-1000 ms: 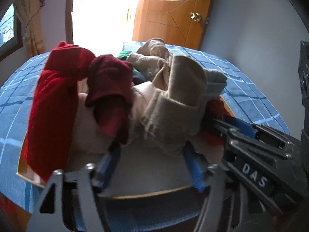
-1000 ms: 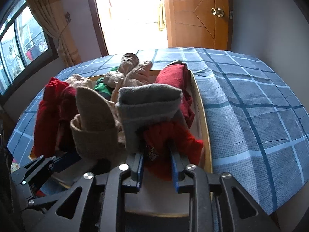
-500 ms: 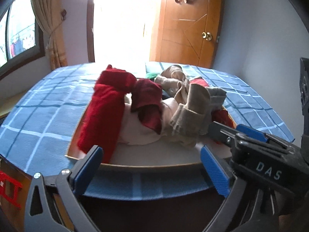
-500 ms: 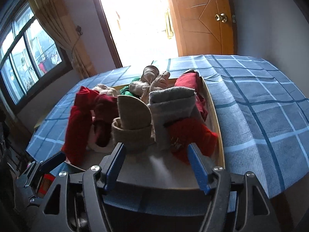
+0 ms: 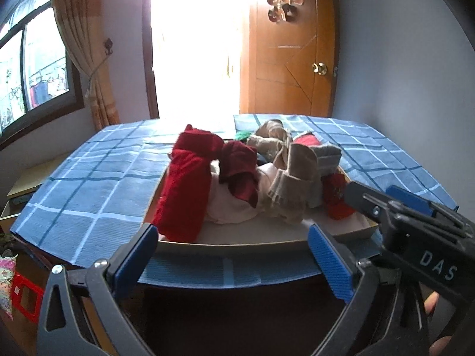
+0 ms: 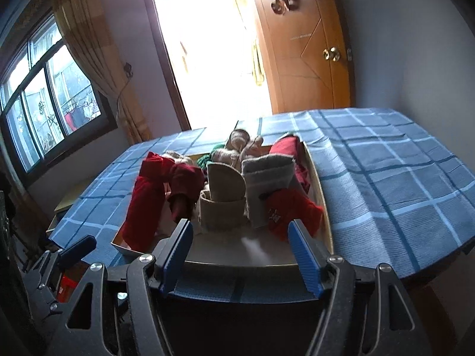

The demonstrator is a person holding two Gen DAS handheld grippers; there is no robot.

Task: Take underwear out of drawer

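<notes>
Underwear [image 6: 225,192] is sitting heaped in the drawer [image 6: 322,207] on the bed. Both grippers, left [image 5: 234,252] and right [image 6: 242,252], are hovering before it, fingers apart, empty. Pinching one tangled piece risks dragging out its neighbours.

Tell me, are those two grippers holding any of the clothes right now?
No. The left gripper and right gripper are both open and empty, short of the drawer; the clothes lie untouched.
</notes>
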